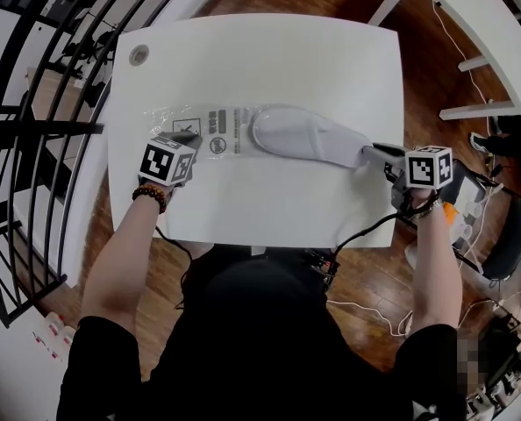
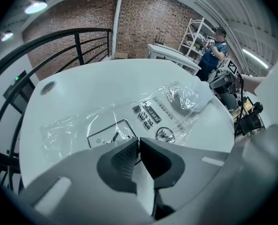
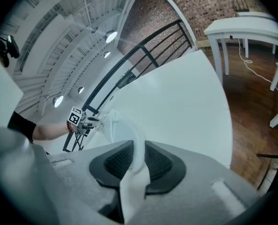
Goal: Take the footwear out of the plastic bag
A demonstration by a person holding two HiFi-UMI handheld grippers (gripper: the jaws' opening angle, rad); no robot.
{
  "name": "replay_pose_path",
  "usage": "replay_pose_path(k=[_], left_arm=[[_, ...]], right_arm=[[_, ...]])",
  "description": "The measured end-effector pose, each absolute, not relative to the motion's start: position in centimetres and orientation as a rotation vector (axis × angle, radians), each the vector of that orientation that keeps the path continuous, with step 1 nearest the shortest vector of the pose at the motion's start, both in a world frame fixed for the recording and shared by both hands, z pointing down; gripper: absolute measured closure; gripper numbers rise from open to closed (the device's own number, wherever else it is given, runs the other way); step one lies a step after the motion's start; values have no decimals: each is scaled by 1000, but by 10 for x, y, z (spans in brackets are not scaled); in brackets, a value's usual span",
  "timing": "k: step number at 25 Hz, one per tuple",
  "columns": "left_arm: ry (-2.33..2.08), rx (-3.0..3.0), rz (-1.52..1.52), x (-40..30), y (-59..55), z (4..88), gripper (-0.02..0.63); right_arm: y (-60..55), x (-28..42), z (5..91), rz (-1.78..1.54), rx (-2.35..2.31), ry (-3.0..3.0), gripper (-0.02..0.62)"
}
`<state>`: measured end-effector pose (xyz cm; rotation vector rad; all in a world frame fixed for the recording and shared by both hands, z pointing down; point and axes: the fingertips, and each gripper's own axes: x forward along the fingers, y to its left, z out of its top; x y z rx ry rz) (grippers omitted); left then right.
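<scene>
Basically, the white table (image 1: 260,51) fills the upper half of the head view, with a clear printed plastic bag (image 1: 210,132) lying flat across its middle. The white slipper (image 1: 300,137) is partly inside the bag's right end, and the rest sticks out toward frame right. The left gripper (image 1: 189,139), centre left, has its jaws almost together, nipping the bag's left edge (thin film at the pads (image 2: 125,156) in the left gripper view). The right gripper (image 1: 379,151), centre right near the table edge, is clamped on the slipper's exposed end, with white fabric squeezed between its pads (image 3: 118,159).
</scene>
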<state>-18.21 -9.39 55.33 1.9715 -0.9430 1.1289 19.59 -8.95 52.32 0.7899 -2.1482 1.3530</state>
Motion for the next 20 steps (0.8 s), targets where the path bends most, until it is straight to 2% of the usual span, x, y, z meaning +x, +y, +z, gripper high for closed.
replay_pose_path(k=[16,20], left_arm=[[-1011,1945,1192,-217,-104,552,580],[-1024,1941,1202,-219,-106,550,580]], right_arm=[[-73,242,531,1376,934,-2082,526],[-64,243,525,1468,998,-2074,526]])
